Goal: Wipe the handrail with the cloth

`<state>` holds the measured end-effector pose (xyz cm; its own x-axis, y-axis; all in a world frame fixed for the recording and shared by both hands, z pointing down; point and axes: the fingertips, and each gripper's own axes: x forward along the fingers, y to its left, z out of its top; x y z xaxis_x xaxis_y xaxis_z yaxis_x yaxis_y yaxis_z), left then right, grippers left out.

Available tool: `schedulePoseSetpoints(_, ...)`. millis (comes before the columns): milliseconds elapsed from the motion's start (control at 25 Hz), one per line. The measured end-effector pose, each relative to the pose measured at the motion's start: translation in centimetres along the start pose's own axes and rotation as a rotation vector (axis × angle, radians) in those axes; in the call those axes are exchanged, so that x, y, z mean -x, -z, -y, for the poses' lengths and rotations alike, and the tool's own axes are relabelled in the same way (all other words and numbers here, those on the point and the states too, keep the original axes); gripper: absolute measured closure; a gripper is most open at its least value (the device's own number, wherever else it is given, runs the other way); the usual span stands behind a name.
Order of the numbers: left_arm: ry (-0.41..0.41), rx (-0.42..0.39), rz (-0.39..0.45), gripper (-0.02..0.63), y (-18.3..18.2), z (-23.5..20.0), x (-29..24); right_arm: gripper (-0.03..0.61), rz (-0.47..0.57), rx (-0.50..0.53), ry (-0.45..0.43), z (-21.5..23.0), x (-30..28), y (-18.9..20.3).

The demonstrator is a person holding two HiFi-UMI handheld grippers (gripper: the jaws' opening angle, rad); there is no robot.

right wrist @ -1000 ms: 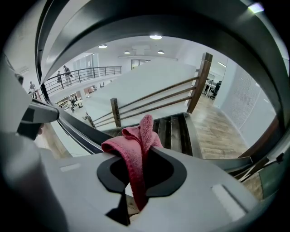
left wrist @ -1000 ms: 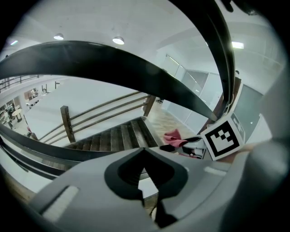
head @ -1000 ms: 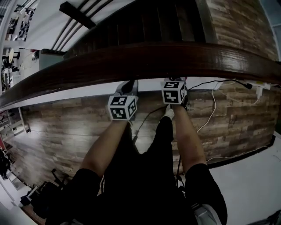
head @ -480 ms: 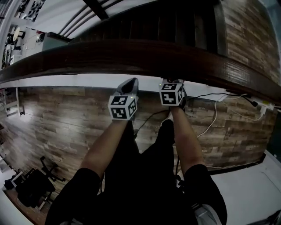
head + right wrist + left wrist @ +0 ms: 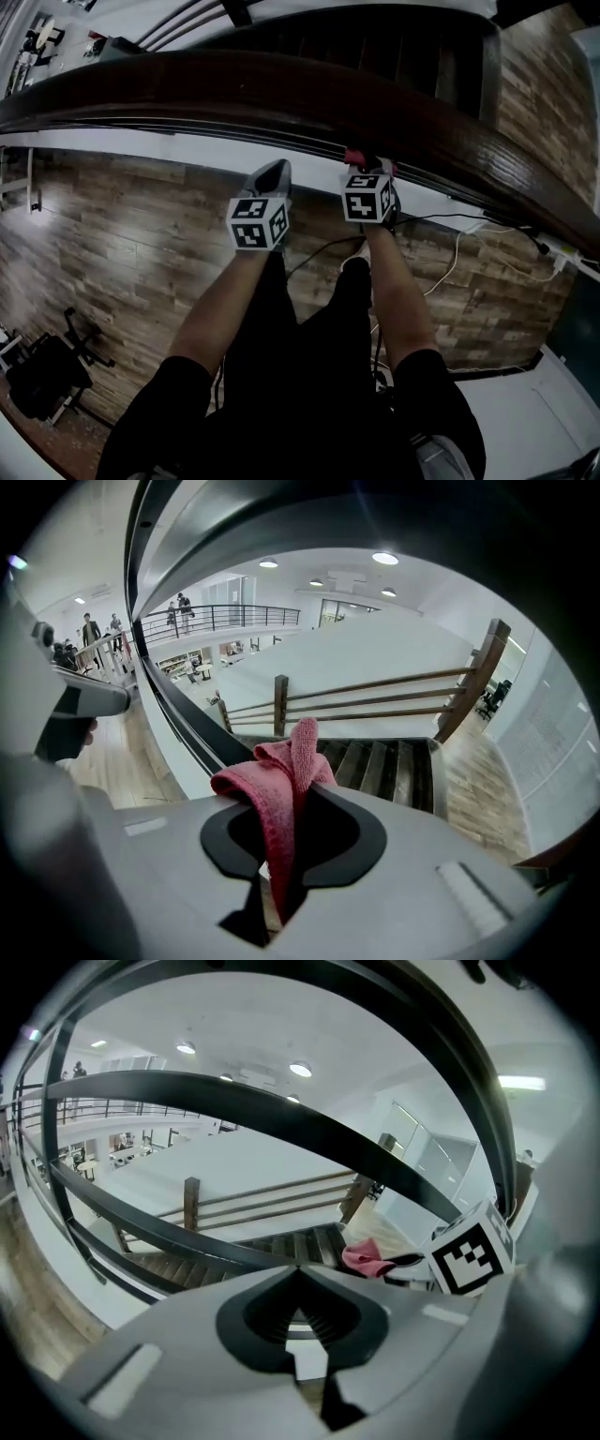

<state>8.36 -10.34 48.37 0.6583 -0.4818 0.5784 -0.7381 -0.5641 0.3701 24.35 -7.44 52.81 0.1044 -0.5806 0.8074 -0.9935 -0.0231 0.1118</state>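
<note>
The dark wooden handrail [image 5: 281, 94] is curving across the head view from upper left down to the right. It is tilting more steeply than a second ago, when it was lying almost level across the frame. Beyond the handrail the staircase [image 5: 375, 47] is dropping away, and beneath it the plank floor [image 5: 122, 234] is sliding leftward past the person's arms, so the person seems to be working along the rail rather than standing still. On the near side of the handrail, the right gripper [image 5: 368, 167] is pressing up against its lower edge. Its jaws are squeezing together on the red cloth [image 5: 354, 156], which is now peeking out in contact with the wood, where earlier none of it was showing from above. In the right gripper view the cloth [image 5: 281, 780] is bunching upward out of the right gripper [image 5: 286, 855], folded over one jaw. Just left of it, a little short of the handrail, the left gripper [image 5: 272, 178] is hanging with its jaws brought together on nothing, and the left gripper view is confirming the left gripper [image 5: 300, 1335] is empty. The wiping looks under way, with most of the rail's length probably waiting ahead. A white cable [image 5: 450, 262] is trailing over the floor below the handrail's right end.
</note>
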Motion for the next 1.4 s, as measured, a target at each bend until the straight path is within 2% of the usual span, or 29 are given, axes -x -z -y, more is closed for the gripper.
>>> schedulePoseSetpoints(360,-0.036,0.069,0.026,0.614,-0.5,-4.3,1.3,0.526,0.017,0.027,0.004,-3.3,-0.8,-2.4)
schedulePoseSetpoints(560,-0.028,0.068,0.019,0.614,-0.8,-6.5,1.6,0.526,0.02,0.023,0.017,-4.8,-1.3,-3.3)
schedulePoseSetpoints(920,0.035,0.031,-0.004,0.614,-2.5,-9.6,2.8,0.526,-0.009,0.046,0.016,-8.9,-2.4,-4.9)
schedulePoseSetpoints(1160,-0.033,0.07,0.009,0.614,-2.9,-13.3,4.5,0.526,0.028,0.065,-0.02,-12.3,-2.7,-6.7)
schedulePoseSetpoints(1400,-0.108,0.134,0.05,0.614,-3.1,-15.6,5.5,0.526,0.029,0.147,-0.08,-14.4,-3.6,-8.3)
